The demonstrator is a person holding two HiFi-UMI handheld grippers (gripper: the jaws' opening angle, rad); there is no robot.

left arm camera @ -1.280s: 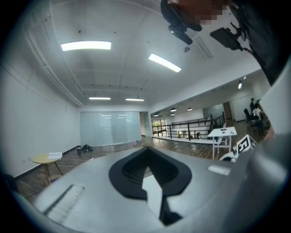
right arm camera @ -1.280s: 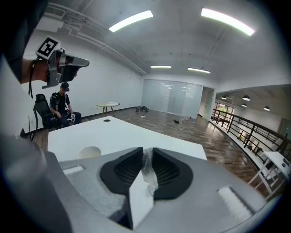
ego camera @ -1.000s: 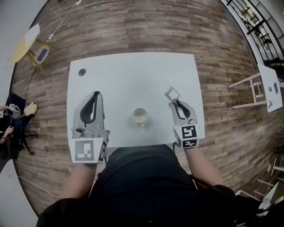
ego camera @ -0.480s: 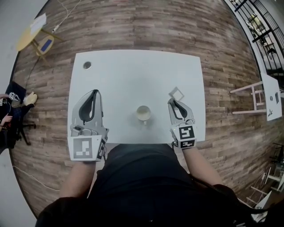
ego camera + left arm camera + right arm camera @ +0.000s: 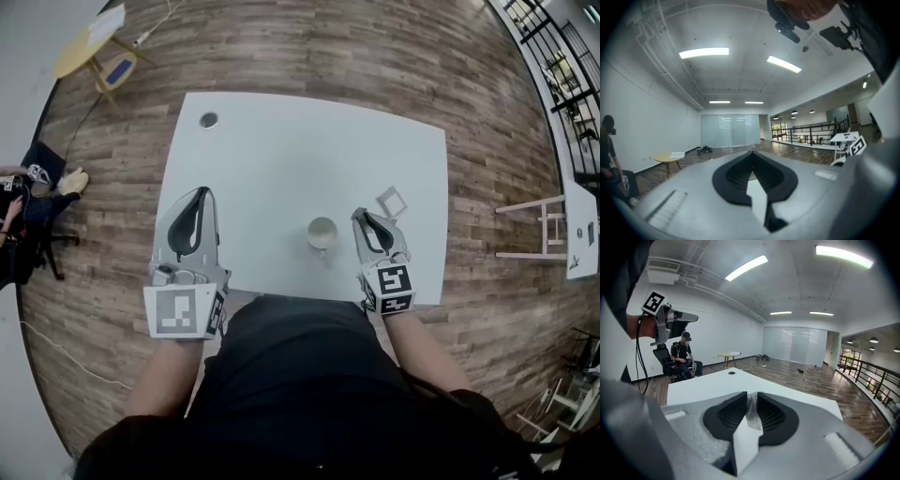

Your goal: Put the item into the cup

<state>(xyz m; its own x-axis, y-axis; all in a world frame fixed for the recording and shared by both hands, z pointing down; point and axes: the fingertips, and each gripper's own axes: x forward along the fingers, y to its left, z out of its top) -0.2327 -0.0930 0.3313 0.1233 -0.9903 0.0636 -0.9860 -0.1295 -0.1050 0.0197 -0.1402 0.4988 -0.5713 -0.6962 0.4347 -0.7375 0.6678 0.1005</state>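
Observation:
A small cup (image 5: 322, 232) stands on the white table (image 5: 281, 150) near its front edge. My right gripper (image 5: 360, 216) is just to the right of the cup, a little above the table. In the right gripper view its jaws (image 5: 751, 398) are shut on a thin translucent item (image 5: 753, 414). A small square outline (image 5: 391, 201) lies on the table beyond and to the right of this gripper. My left gripper (image 5: 201, 194) is over the table's front left. Its jaws meet at the tips (image 5: 751, 153) with nothing between them.
A round grommet (image 5: 208, 120) sits at the table's far left corner. A person (image 5: 19, 192) sits off to the left beside a yellow round table (image 5: 89, 52). A white stand (image 5: 553, 230) is on the wooden floor to the right.
My right gripper has moved left, away from the square on the table and closer to the cup. The left gripper has kept its place. The head view has shifted.

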